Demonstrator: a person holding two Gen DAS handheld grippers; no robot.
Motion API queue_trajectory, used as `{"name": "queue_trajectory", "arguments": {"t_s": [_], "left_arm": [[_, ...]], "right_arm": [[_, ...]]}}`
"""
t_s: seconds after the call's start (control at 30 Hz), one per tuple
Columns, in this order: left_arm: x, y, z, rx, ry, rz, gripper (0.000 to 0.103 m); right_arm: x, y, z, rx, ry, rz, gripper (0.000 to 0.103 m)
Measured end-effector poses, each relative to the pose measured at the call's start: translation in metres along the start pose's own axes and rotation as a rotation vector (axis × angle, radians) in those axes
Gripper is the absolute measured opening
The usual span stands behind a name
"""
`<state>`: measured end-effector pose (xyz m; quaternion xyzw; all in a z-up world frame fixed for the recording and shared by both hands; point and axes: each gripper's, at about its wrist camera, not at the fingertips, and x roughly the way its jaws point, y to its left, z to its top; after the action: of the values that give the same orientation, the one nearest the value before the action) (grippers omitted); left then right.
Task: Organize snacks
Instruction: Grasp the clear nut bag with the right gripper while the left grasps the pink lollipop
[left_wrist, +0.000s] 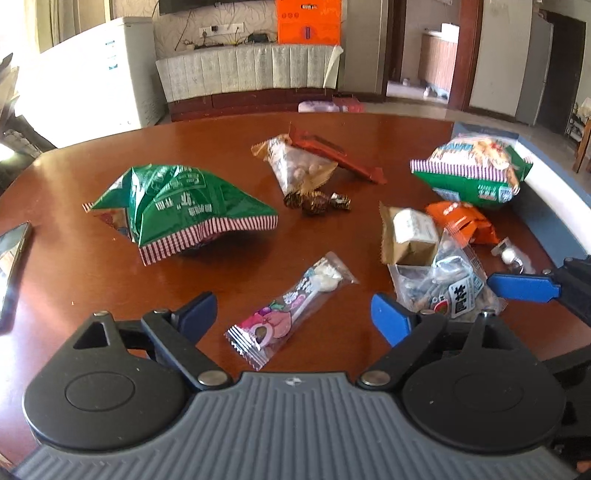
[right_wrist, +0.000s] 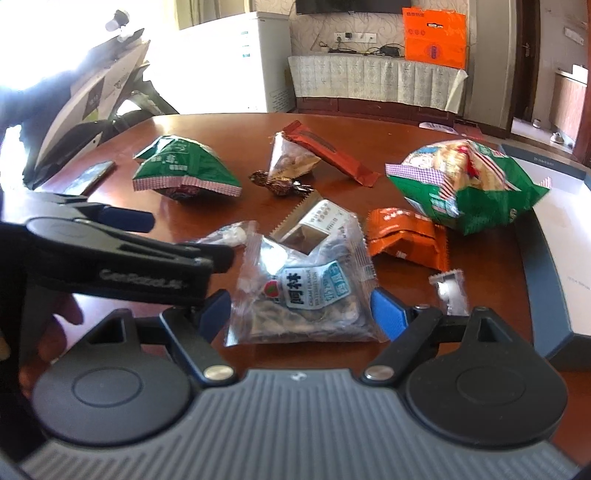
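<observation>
Snacks everywhere: clear crinkly seed packet (right_wrist: 301, 291) lies crosswise between the right claw (right_wrist: 301, 314)'s spread, unclenched fingers; left claw (left_wrist: 295, 314), released, straddles a slanting pink candy stick wrapper (left_wrist: 291, 310).

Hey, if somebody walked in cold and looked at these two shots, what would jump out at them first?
Probably the snack litter across the round wooden table, above all the crumpled green bag on its left and a second green bag at the far right. Next, the left gripper open around a long pink candy wrapper, and the right gripper flanking a clear seed packet. Behind, a bright orange box stands on the sideboard.
</observation>
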<state>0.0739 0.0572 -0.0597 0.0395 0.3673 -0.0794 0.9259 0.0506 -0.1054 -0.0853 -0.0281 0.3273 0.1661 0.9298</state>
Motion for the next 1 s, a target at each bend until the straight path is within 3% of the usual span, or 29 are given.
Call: {"name": "queue_trajectory", "arguments": {"t_s": [0.13,0.3,0.47,0.6,0.73,0.9,0.97,1.0], "left_arm": [[0.006,0.004,-0.003,0.006,0.043,0.001,0.093],[0.008,0.01,-0.002,-0.02,0.039,-0.009,0.092],[0.012,0.004,0.0,0.005,0.045,-0.024,0.088],[0.008,-0.002,0.001,0.036,0.026,-0.06,0.072],[0.006,-0.006,0.001,0.046,0.021,-0.081,0.059],[0.005,0.001,0.002,0.027,0.014,-0.09,0.028],[0.004,0.004,0.002,0.017,0.014,-0.092,0.018],[0.004,0.003,0.003,0.022,0.013,-0.089,0.015]], "right_arm": [[0.007,0.009,-0.001,-0.089,0.015,-0.041,0.086],[0.008,-0.002,0.002,-0.044,0.019,-0.037,0.085],[0.013,-0.007,0.004,-0.057,0.044,-0.013,0.09],[0.009,-0.003,0.004,-0.099,0.027,0.0,0.081],[0.005,-0.001,0.002,-0.136,0.036,0.002,0.078],[-0.005,-0.008,-0.001,-0.12,0.047,0.002,0.076],[-0.009,-0.013,-0.001,-0.117,0.048,-0.011,0.04],[-0.012,-0.015,-0.001,-0.107,0.043,-0.004,0.036]]}}
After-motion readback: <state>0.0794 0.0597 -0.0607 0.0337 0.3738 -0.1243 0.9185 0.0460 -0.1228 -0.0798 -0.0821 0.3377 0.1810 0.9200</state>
